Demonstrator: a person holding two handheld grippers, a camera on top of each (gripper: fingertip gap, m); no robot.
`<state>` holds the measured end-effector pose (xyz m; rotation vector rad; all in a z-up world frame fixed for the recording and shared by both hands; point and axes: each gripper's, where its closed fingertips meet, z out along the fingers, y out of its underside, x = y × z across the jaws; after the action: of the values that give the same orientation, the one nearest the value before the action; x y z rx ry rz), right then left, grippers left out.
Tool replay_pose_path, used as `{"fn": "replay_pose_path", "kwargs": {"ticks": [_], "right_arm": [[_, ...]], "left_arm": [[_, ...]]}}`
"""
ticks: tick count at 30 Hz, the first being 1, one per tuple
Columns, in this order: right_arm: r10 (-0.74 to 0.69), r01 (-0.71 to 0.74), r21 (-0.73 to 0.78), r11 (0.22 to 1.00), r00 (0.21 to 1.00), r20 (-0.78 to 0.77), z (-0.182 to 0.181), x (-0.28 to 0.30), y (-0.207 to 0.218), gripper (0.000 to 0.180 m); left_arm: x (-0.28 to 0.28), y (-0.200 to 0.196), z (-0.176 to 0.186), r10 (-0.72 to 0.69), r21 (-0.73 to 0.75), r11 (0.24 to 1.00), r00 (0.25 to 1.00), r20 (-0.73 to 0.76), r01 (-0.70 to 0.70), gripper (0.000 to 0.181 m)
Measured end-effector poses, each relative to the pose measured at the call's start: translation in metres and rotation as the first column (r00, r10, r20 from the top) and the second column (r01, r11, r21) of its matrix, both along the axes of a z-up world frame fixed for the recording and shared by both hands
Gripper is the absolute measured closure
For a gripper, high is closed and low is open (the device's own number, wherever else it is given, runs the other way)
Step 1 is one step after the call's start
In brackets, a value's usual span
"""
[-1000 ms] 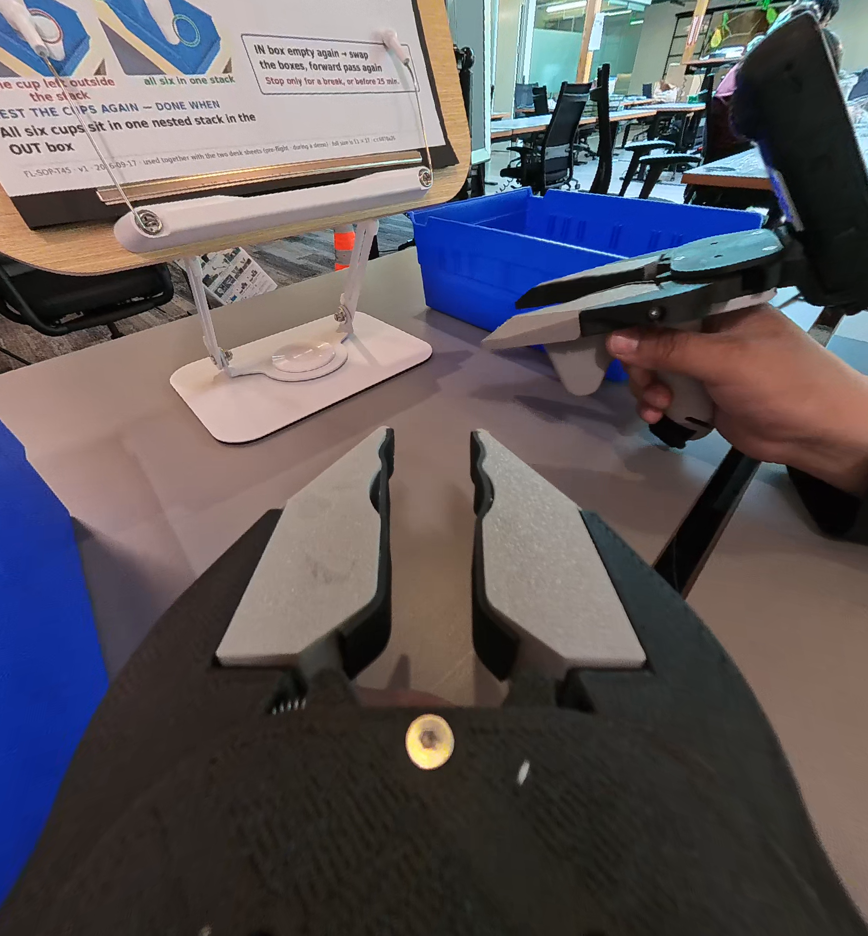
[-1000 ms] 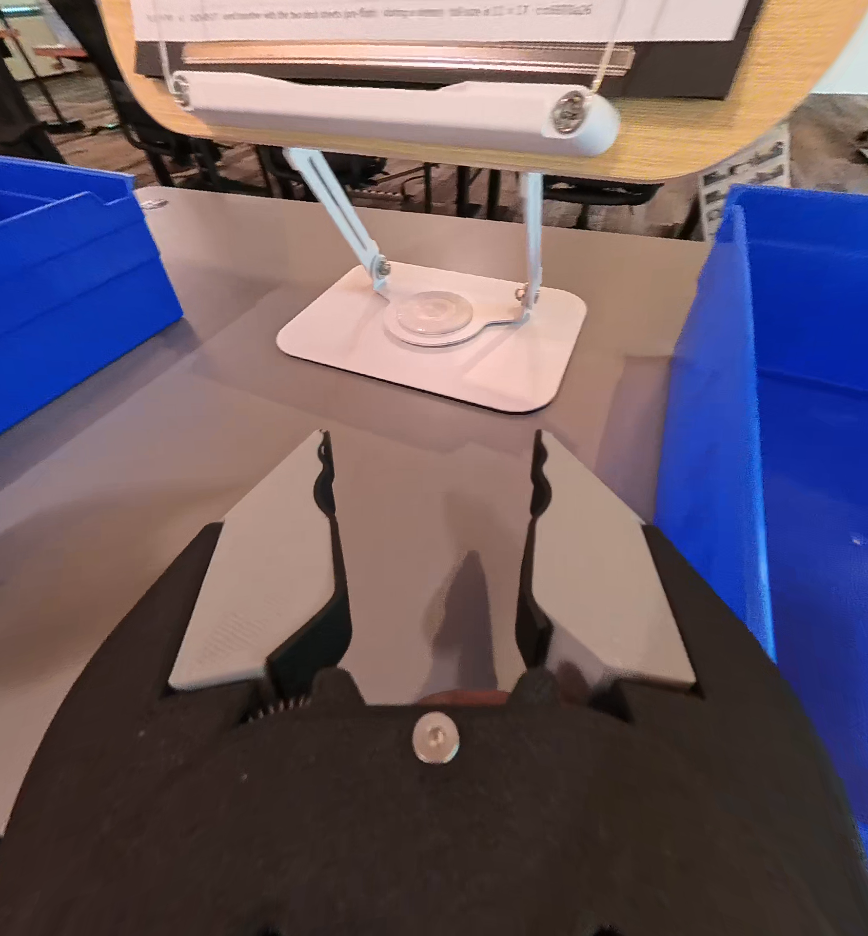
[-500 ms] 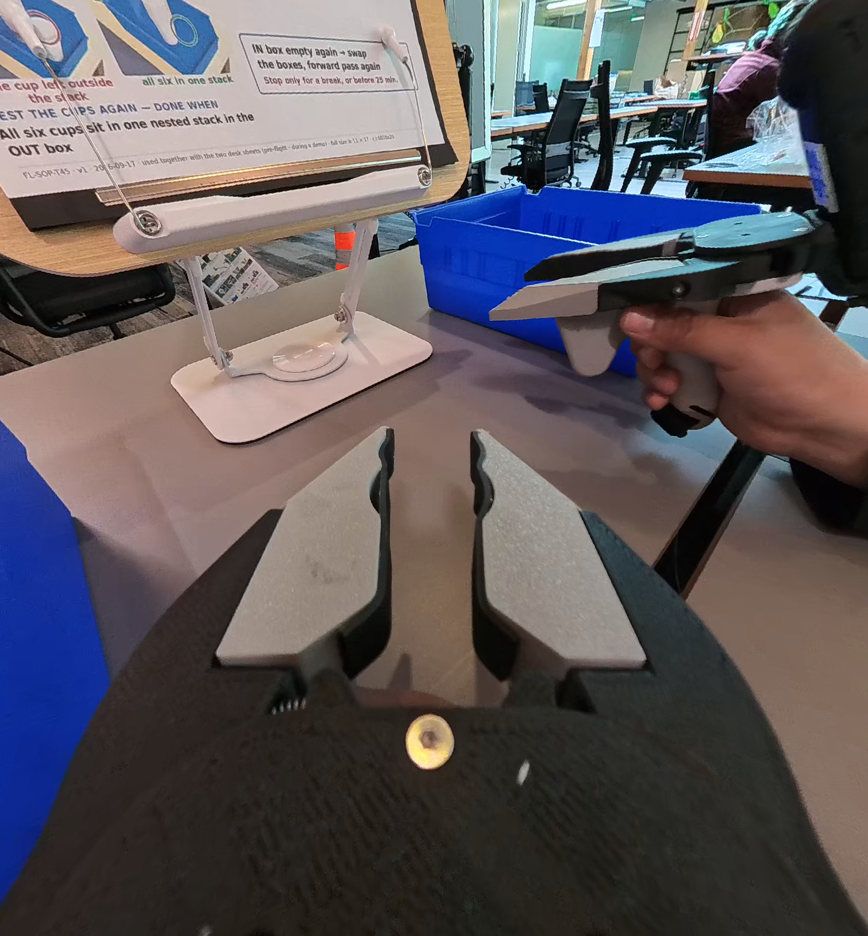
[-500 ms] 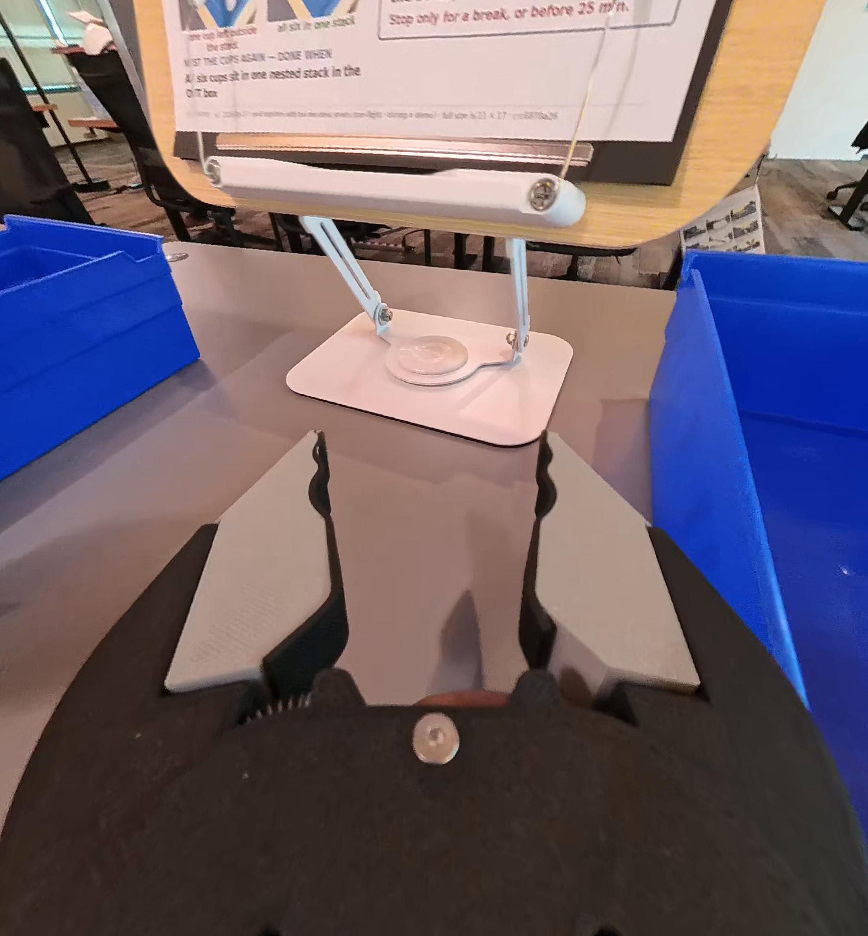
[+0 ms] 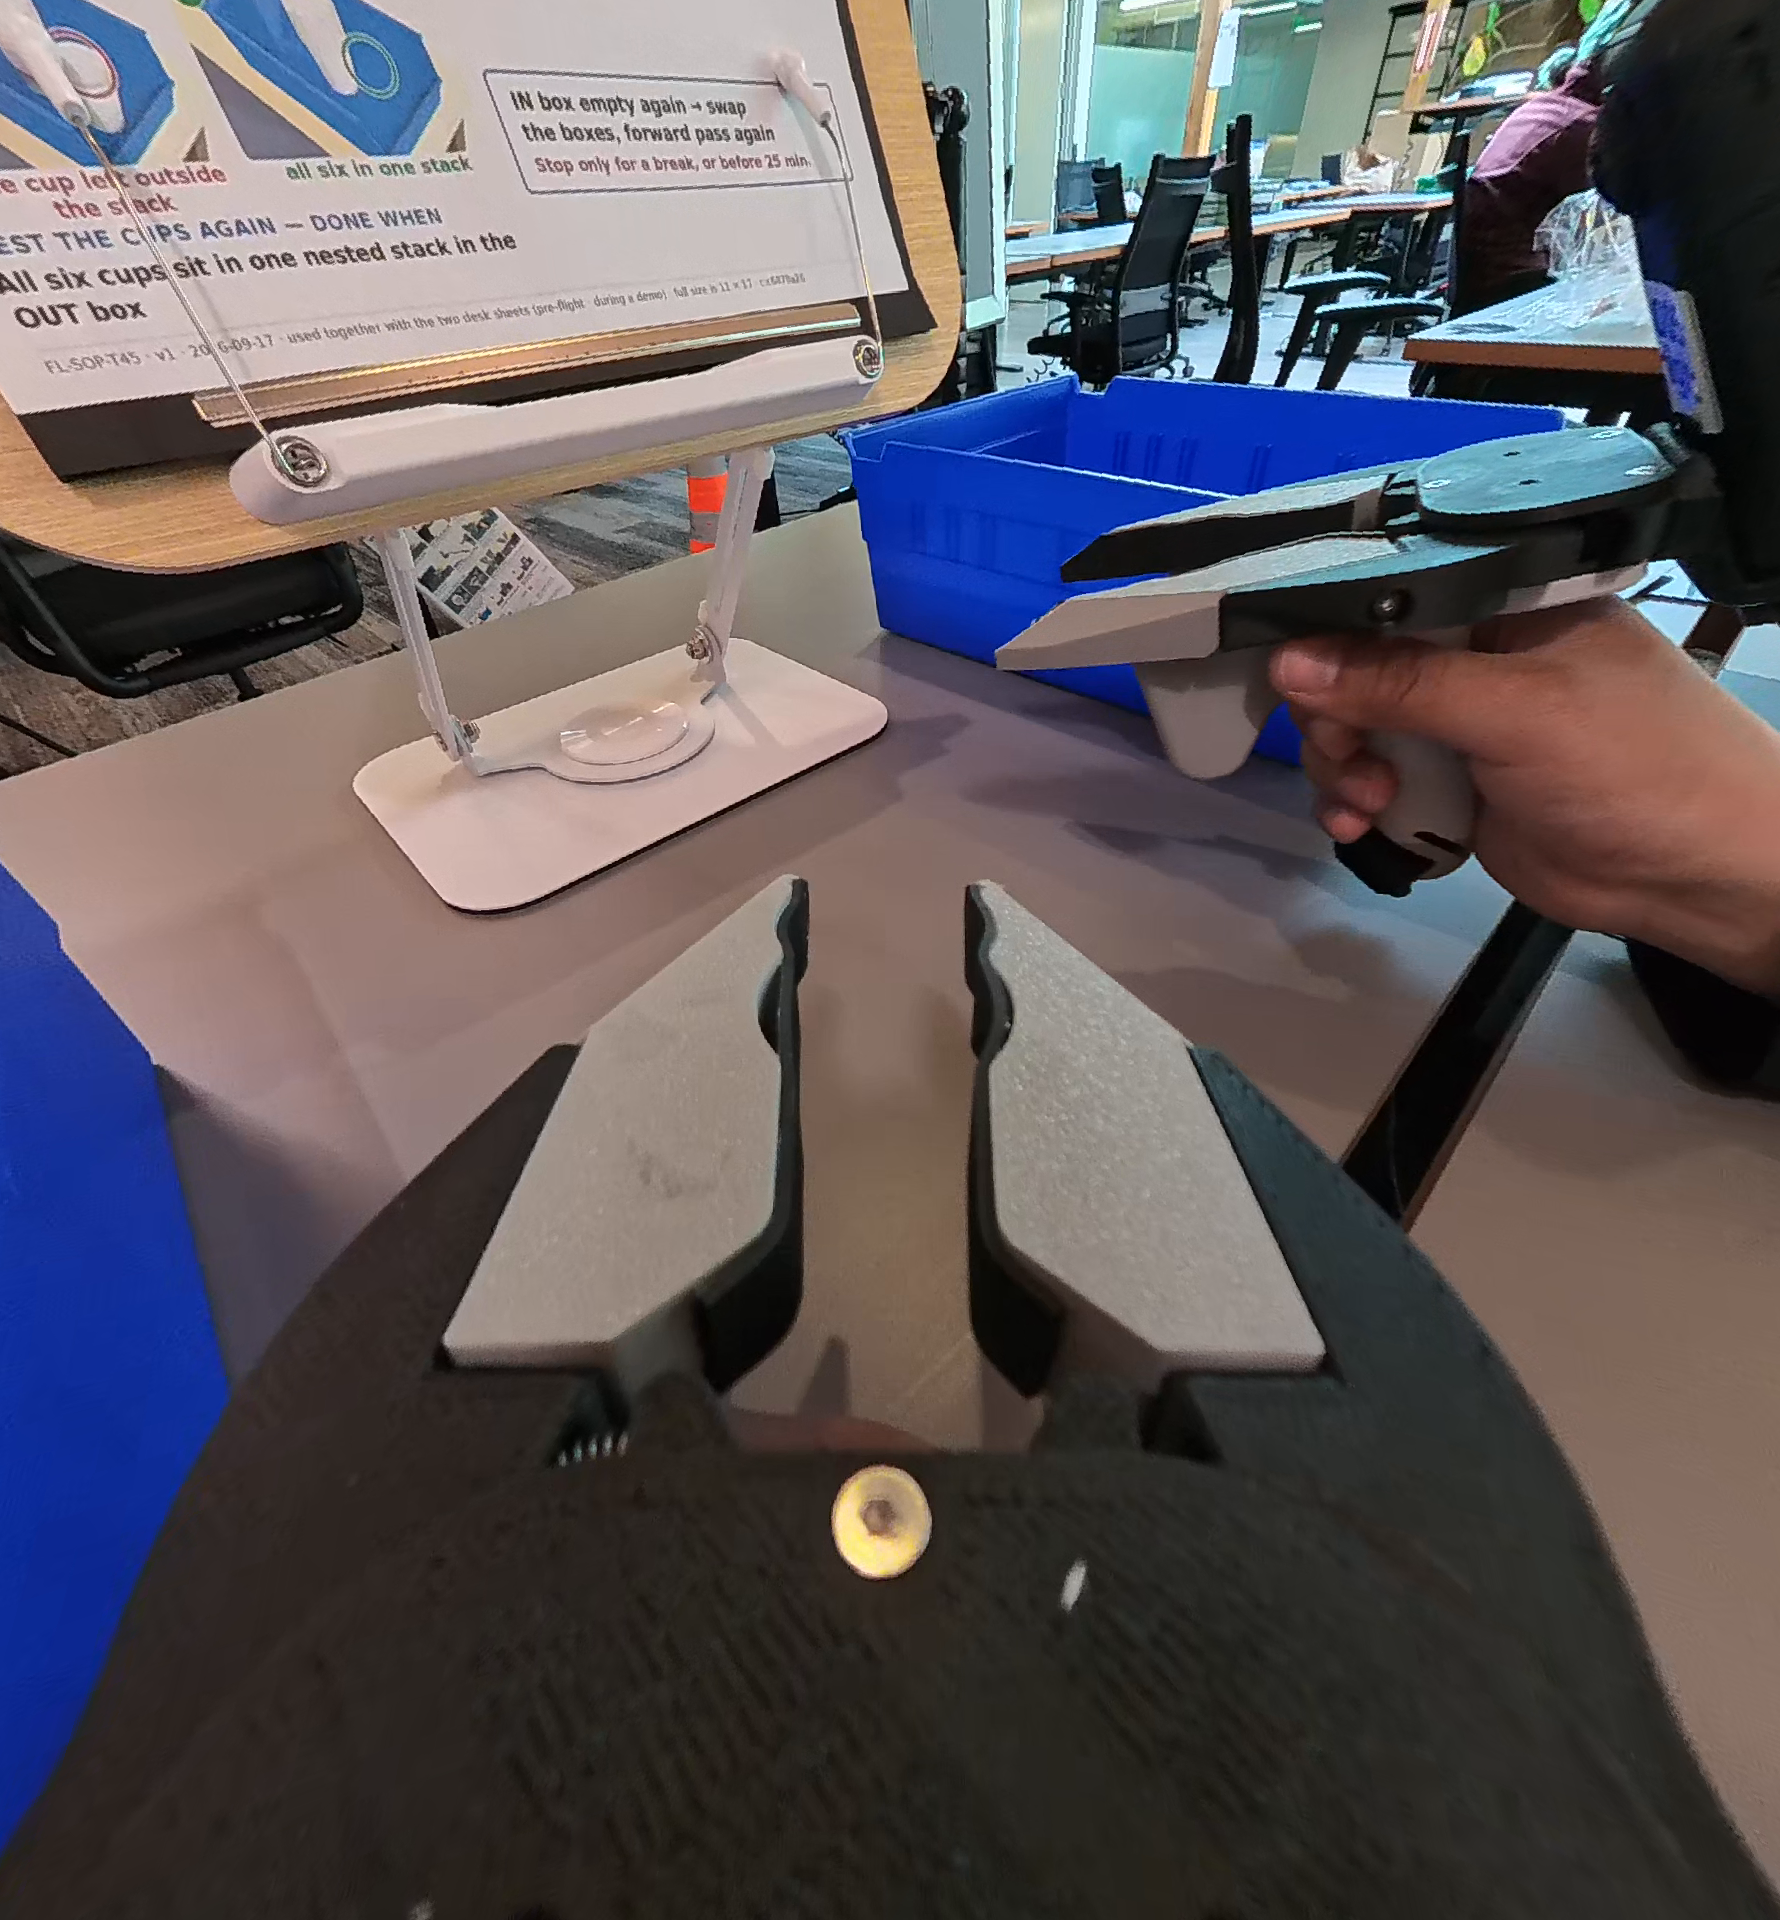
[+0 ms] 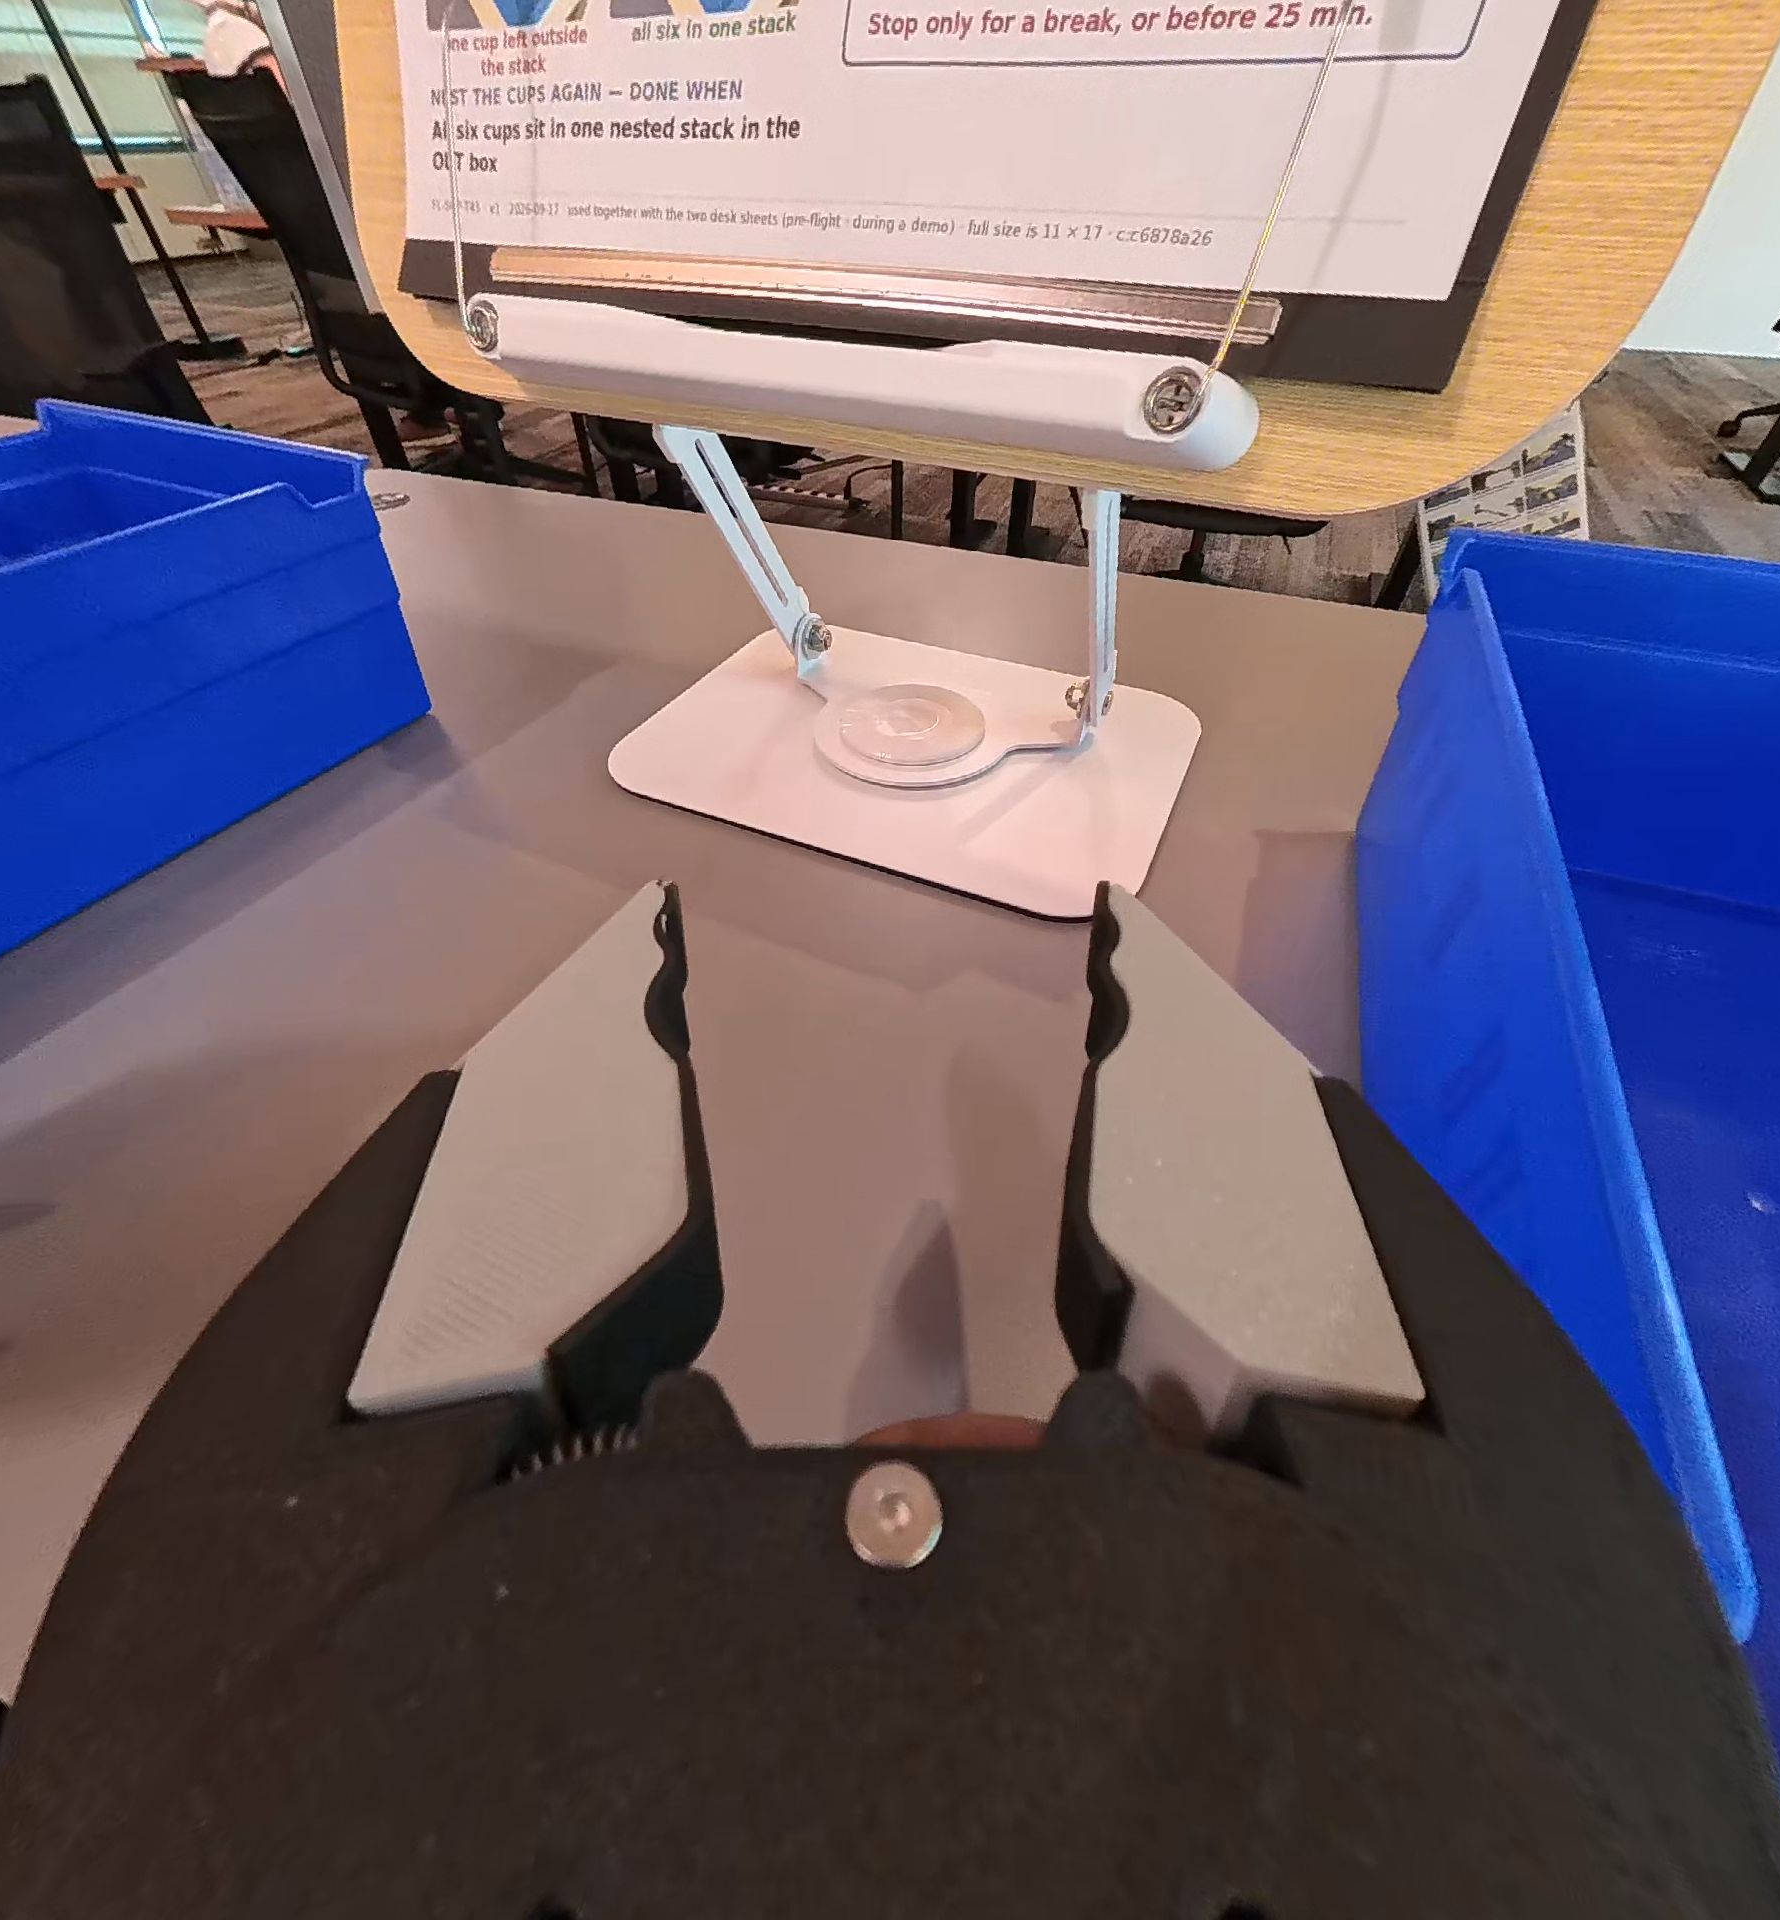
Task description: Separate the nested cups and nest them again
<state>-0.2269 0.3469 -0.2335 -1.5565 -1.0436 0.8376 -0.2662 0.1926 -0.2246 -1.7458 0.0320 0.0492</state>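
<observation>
While both hover over the table (image 6: 242,1091), the left gripper (image 5: 881,904) gapes narrowly and the right gripper (image 6: 881,904) wider, both empty; cups can't be made out.

Stand (image 6: 907,769) sits mid-bench (image 6: 242,1091), at the back; one bin (image 6: 169,665) to its left, another bin (image 6: 1488,1091) to its right.

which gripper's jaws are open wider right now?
The right gripper: bare grey table shows in a broad gap between its fingertips. The left gripper is open too, but its gap is clearly narrower.
</observation>
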Motion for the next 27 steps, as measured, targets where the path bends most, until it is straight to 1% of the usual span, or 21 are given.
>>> {"fn": "replay_pose_path", "kwargs": {"ticks": [27], "right_arm": [[0.01, -0.01, 0.002, 1.0, 1.0, 0.007, -0.0012, -0.0016, -0.0024, 0.106]], "left_arm": [[0.0005, 0.0006, -0.0024, -0.001, -0.012, 1.0, 1.0, -0.008, 0.001, 0.153]]}}
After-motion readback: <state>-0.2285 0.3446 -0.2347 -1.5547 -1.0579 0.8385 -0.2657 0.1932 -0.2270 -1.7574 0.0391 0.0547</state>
